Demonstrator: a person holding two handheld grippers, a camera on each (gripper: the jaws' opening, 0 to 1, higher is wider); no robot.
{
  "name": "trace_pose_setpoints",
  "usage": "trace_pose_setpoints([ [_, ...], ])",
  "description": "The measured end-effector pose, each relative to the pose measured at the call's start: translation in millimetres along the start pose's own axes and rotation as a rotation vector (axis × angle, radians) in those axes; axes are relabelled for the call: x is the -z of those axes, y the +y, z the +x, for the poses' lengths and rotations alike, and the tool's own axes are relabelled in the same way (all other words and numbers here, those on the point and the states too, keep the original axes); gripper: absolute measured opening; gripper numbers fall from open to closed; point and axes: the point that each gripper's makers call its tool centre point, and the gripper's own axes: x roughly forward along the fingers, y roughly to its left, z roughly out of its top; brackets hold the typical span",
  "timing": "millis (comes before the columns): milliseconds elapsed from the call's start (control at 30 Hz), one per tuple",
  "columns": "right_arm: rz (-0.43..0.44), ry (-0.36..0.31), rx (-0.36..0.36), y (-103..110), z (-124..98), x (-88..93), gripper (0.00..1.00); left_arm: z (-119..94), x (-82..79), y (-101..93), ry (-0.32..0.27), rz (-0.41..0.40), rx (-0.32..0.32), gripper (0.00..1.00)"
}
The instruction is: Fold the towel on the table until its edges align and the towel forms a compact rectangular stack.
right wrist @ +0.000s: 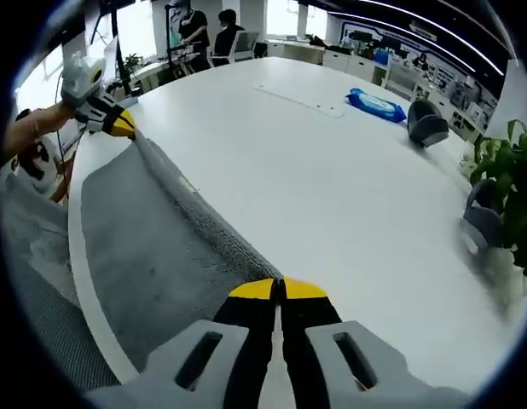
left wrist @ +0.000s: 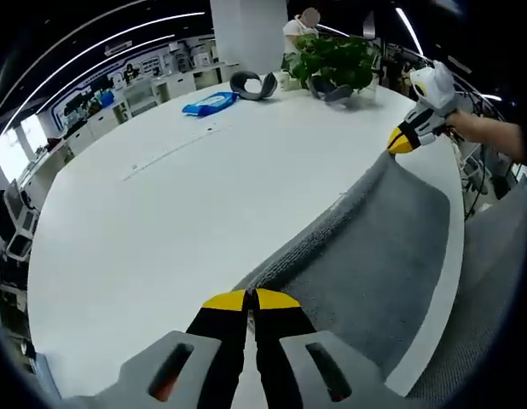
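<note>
a grey towel (left wrist: pixel 374 256) lies along the near edge of a large white counter (left wrist: pixel 187 213), part of it draped over the rim. the left gripper (left wrist: pixel 248 300) has its yellow-tipped jaws pinched closed on one end of the towel's raised far edge, and the right gripper (right wrist: pixel 278 290) has its jaws closed the same way on the other end, so the edge runs as a taut, lifted ridge between them. in the left gripper view the right gripper shows at the far corner, held by a person's hand.

the towel looks soft, thick and limp, light enough to lift by two corners, and likely to sag in the middle unless kept stretched. the corners are the sensible places to hold it.

farther back on the counter sit a blue packet (left wrist: pixel 210 103), a potted plant (left wrist: pixel 332 60) and grey curved objects (left wrist: pixel 252 84).
</note>
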Motion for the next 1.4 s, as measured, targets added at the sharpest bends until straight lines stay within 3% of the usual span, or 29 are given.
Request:
trace_pose_setpoints([
  [533,-0.077,0.059,0.028,-1.3,15.2,8.9,0.00,26.0,13.8,1.7,0.091,0.141,-0.013,0.02],
  [800,-0.070,0.061,0.029,-2.0,18.3,11.7,0.00,31.4,13.1,3.4,0.079,0.143,-0.019,0.02],
  [967,-0.115,0.085,0.014,-1.5,20.0,11.9,0.00,34.9,10.8,6.6,0.070,0.162,-0.027,0.02],
  [1200,-0.134,0.103,-0.016,-1.6,20.7,12.0,0.00,35.8,11.0,9.2,0.021,0.098,0.013,0.03],
  [1400,-0.155,0.115,-0.035,0.0,20.8,12.5,0.00,36.5,9.7,7.3,0.012,0.144,0.006,0.04],
])
